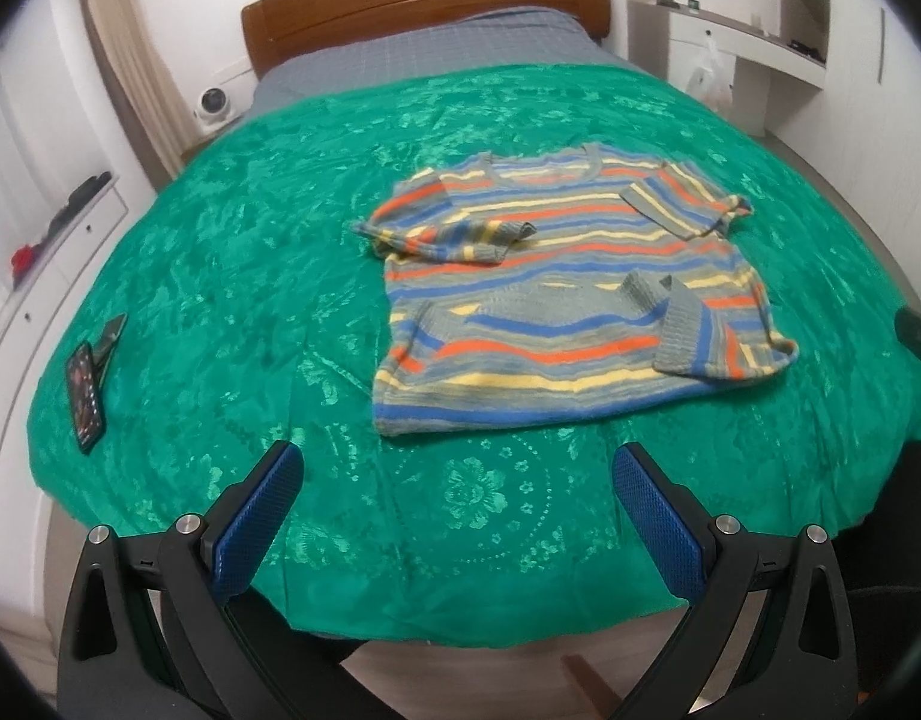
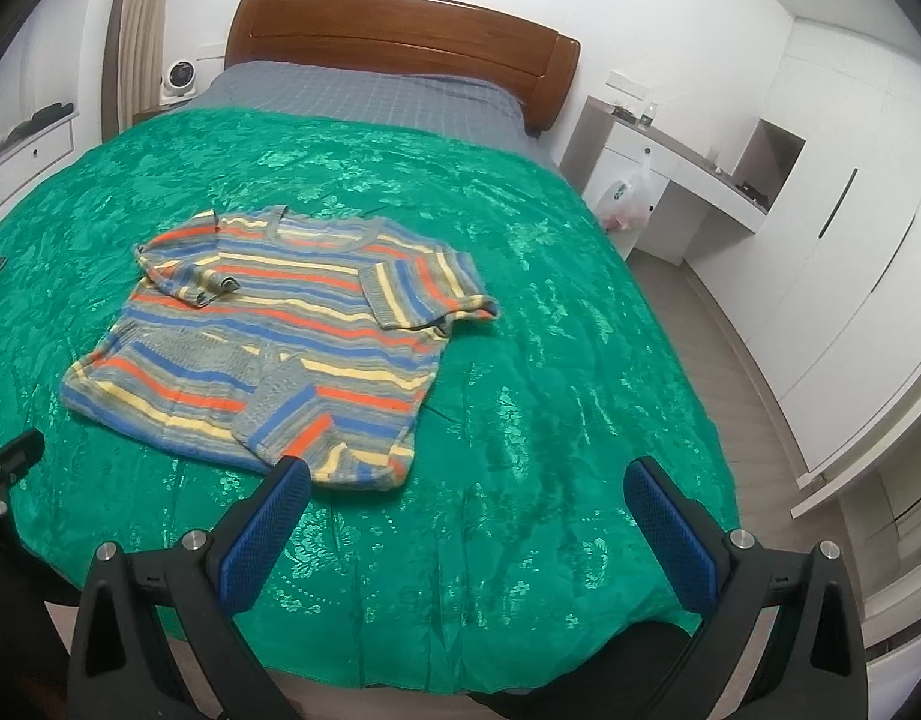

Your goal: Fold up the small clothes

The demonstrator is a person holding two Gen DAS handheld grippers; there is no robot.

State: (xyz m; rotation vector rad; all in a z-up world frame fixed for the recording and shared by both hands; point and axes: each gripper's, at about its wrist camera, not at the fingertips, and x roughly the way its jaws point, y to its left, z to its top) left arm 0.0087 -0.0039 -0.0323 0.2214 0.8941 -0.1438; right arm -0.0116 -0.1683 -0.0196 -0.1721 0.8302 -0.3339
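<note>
— Both grippers first: the left gripper [image 1: 457,474] hangs over the near edge of the bed with its blue pads spread wide and nothing between them, and the right gripper [image 2: 466,489] does the same a little further along that edge.

— So neither has hold of the striped sweater [image 1: 574,294]?

— No. It lies flat on the green bedspread [image 1: 232,276], neck toward the wooden headboard [image 1: 424,0] and hem toward the grippers. In the right wrist view its near hem corner sits just past that gripper's left pad [image 2: 268,534], though I cannot tell whether they touch.

— Why are the sleeves lying like that?

— Both sleeves are turned in over the body (the long one crosses the lower half, its ribbed cuff [image 1: 682,336] facing up), which narrows the garment into a rough rectangle. I judge the sleeve stage done and a hem-to-neck fold next.

— And the wide stance?

— Probably so each can take one hem corner and lift evenly.

— Anything in the way?

— A phone [image 1: 87,390] lies on the cover, well apart to the left.
</note>
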